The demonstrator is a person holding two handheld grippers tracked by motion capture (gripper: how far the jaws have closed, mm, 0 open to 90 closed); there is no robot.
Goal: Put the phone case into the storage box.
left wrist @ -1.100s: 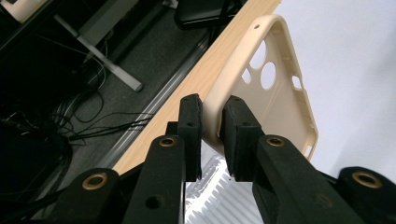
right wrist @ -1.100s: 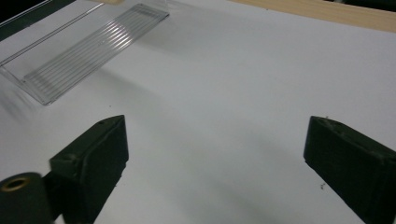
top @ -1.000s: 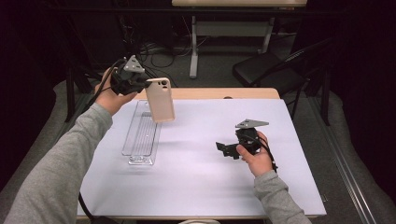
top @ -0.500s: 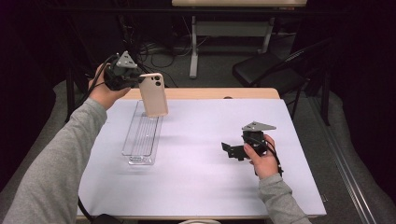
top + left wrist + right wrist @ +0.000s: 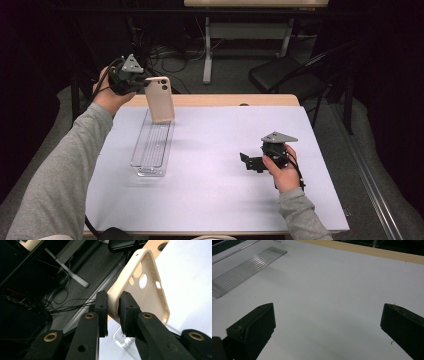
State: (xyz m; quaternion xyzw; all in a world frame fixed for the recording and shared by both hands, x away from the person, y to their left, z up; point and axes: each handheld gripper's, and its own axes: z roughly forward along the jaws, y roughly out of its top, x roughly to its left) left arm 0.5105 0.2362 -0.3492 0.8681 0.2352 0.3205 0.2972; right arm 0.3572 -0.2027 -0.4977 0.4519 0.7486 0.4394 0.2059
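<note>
A beige phone case (image 5: 160,99) hangs in the air above the far end of a clear plastic tray (image 5: 152,145). My left gripper (image 5: 141,85) is shut on the case's edge near the camera cutout; in the left gripper view the rim of the case (image 5: 140,287) sits pinched between both pads (image 5: 102,303). My right gripper (image 5: 246,161) rests low over the white table cover at the right, jaws wide open with nothing between them (image 5: 327,322). The tray (image 5: 239,267) lies ahead of it to the left.
The white cover (image 5: 215,200) spans the wooden table (image 5: 225,100). Behind the table are a black chair (image 5: 285,75), a white desk leg (image 5: 207,55) and cables on the floor (image 5: 165,52).
My left gripper has lifted the phone case up and away toward the table's far left corner. The right gripper has slid slightly toward the right and nearer the person.
</note>
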